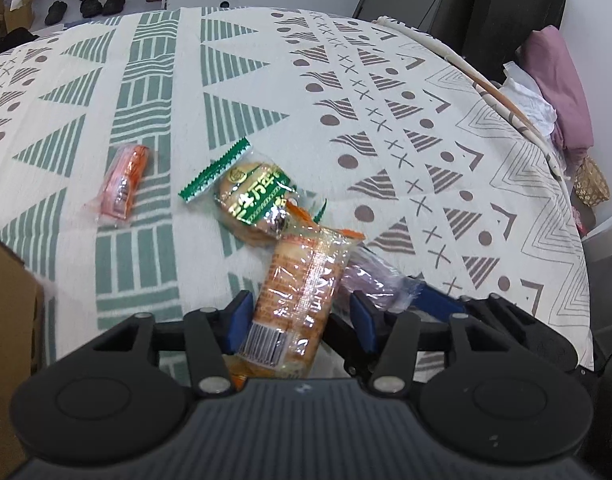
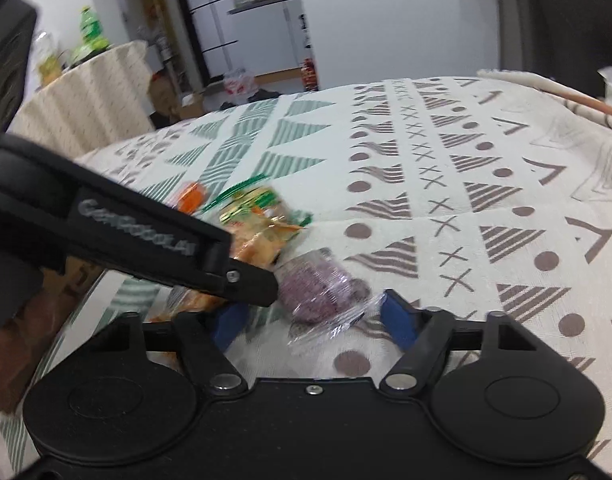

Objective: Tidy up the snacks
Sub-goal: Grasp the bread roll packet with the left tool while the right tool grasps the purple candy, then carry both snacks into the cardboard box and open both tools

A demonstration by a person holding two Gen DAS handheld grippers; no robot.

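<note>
In the left wrist view my left gripper (image 1: pixel 302 316) stands open around an orange-wrapped snack pack (image 1: pixel 298 292), which lies between the blue pads without being squeezed. A green-wrapped round cake (image 1: pixel 250 200) lies just beyond it, and a small pink-orange snack (image 1: pixel 124 184) lies to the left. A purple snack in clear wrap (image 1: pixel 370 280) lies to the right. In the right wrist view my right gripper (image 2: pixel 310 320) is open with the purple snack (image 2: pixel 318 284) between its fingertips. The left gripper's black arm (image 2: pixel 126 236) crosses the orange pack (image 2: pixel 258 244).
The snacks lie on a table under a patterned cream, green and brown cloth (image 1: pixel 346 100). A cardboard box (image 1: pixel 6 320) stands at the left edge. Pink fabric (image 1: pixel 562 80) and white plastic lie at the far right. A second covered table (image 2: pixel 86 88) stands behind.
</note>
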